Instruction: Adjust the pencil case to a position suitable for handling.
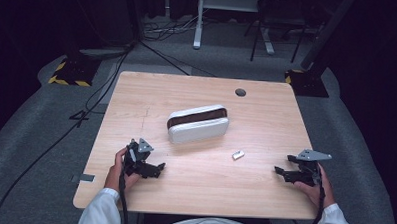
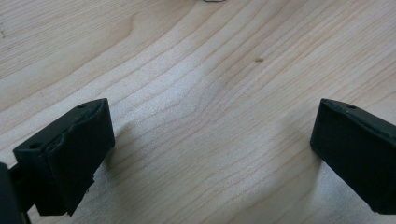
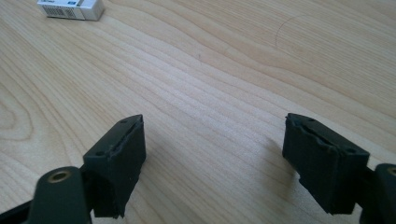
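Eraser (image 1: 238, 154), seemingly lengthwise toward case (image 1: 198, 124)

eraser (image 1: 238, 154): small white block with a printed sleeve, barcode showing in the right gripper view (image 3: 71, 9); lies flat on the table, between the grippers, nearer the right one
case (image 1: 198, 123): white oblong, dark brown band, mid-table, well apart from both grippers

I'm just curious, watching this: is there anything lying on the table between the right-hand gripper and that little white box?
Nothing visible. Bare wood lies between the right gripper, whose jaws stand open, and the small white box. The white case sits farther back on the table, off that line.
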